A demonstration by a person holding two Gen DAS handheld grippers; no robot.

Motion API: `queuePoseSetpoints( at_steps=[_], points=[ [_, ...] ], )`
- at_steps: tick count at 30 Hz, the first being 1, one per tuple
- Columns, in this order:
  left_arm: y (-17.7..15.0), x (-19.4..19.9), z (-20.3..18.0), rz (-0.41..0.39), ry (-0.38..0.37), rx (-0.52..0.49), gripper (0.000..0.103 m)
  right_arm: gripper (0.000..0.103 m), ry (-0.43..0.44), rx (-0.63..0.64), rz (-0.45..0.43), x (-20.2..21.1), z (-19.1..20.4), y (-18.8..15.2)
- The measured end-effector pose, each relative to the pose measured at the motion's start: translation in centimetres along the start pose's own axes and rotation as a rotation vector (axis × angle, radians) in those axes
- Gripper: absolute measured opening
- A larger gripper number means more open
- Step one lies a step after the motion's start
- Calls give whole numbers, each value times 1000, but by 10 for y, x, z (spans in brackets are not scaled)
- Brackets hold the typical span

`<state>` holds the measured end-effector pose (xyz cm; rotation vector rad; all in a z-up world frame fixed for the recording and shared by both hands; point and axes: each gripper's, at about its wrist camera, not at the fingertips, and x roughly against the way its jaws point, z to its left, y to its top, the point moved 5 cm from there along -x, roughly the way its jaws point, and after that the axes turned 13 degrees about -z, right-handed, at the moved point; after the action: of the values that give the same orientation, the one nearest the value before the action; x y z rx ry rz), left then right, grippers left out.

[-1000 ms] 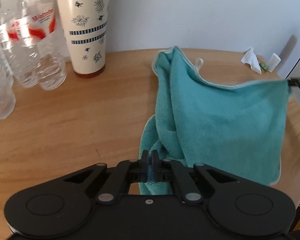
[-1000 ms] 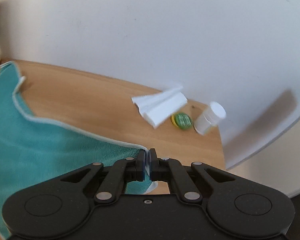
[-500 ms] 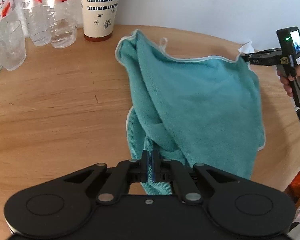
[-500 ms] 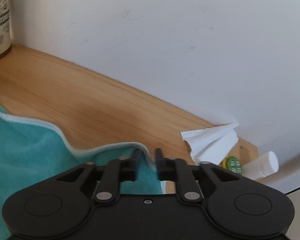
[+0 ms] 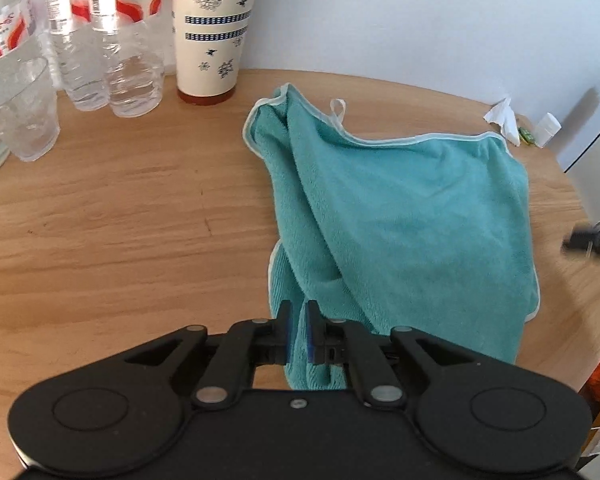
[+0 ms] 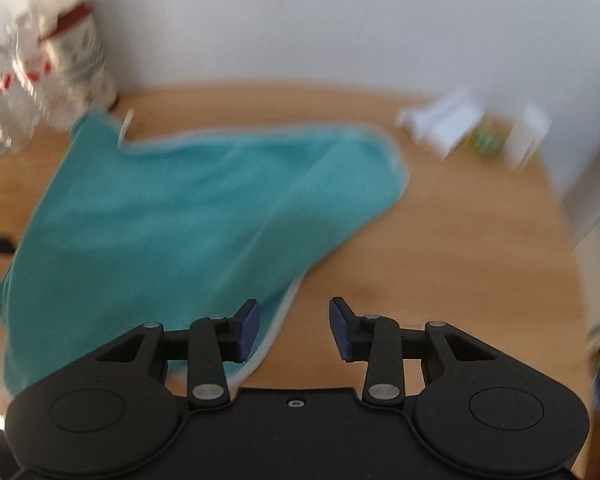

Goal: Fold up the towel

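- No fold made: towel [image 5: 404, 216] lies rumpled on counter [image 5: 120, 208].
- Left tool [image 5: 297, 334] pinches its bunched near corner.
- Right tool [image 6: 293, 330] gapes wide, empty, beside towel edge.
- Left: spread flat, then fold.

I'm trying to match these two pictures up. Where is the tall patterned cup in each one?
Left wrist view: the cup stands top centre-left, at the table's far edge by the wall, right of the bottles.
Right wrist view: blurred, the cup sits far upper left, again beside the bottles.
Shared landmark: the towel, whose far corner with a white loop lies near the cup in both.
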<state>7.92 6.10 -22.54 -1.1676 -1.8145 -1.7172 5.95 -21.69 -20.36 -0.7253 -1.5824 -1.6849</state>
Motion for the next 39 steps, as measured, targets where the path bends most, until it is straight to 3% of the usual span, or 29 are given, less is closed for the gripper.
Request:
queuePoseSetpoints(
  at_steps=[3,9,11,13,17,19,21,22,31,39],
  points=[
    [-1,-7,0,26,-4,-6,16,42,-17,-59,18,-9,5,-10],
    [0,-12,-6,35,-12,-49,21,42,-23,-97,50,-19,19,-23],
    [-1,-16,-7,52,-8,-52,30,42,-52,-92,56,-22,21,-24],
    [-2,-19,-7,54,0,-59,30,42,-82,-92,38,-24,22,-24],
    [-3,-21,-11,58,-6,-83,28,35,-78,-62,38,-26,27,-24],
    [-3,-24,-14,60,-8,-83,24,18,-68,-50,40,-27,30,-23],
    [-5,-26,-16,63,-22,-71,13,10,-58,-67,51,-27,32,-22],
    [-5,-27,-17,62,-21,-68,12,8,-57,-69,52,-27,33,-22],
    [-8,-25,-19,23,22,-108,5,5,-132,-101,37,-13,10,-19],
    [-2,-19,-11,23,67,-106,4,5,-375,-68,52,23,-72,-21]
  ],
)
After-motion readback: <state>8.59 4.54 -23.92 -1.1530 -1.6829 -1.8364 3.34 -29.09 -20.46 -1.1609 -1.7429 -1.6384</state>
